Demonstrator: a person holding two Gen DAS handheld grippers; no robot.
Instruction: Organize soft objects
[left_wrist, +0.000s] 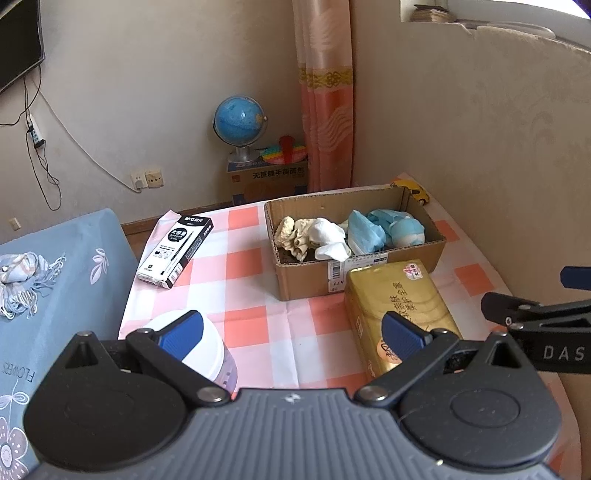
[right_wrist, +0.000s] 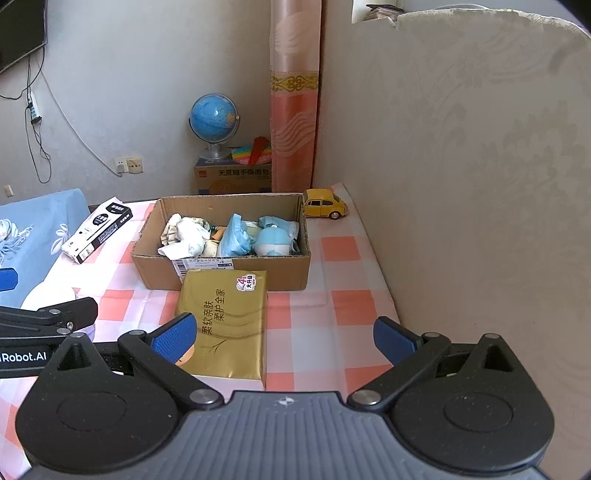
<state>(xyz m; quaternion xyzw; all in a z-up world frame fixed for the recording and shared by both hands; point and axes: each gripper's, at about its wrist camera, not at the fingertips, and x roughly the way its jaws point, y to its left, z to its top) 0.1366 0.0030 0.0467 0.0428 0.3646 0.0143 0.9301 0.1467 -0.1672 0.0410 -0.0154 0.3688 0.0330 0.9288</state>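
Tissue pack (right_wrist: 225, 325) lies lengthwise toward the box (right_wrist: 221, 273), nearest the right gripper (right_wrist: 284, 338); both grippers gape, empty.

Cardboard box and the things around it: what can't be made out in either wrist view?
- Cardboard box floor: both views, covered by the soft items.
- White container: left wrist view, left gripper finger covers it; contents unseen.
- Yellow toy car: left wrist view, mostly behind the box.
- Gold tissue pack near end: right wrist view, under the right gripper.
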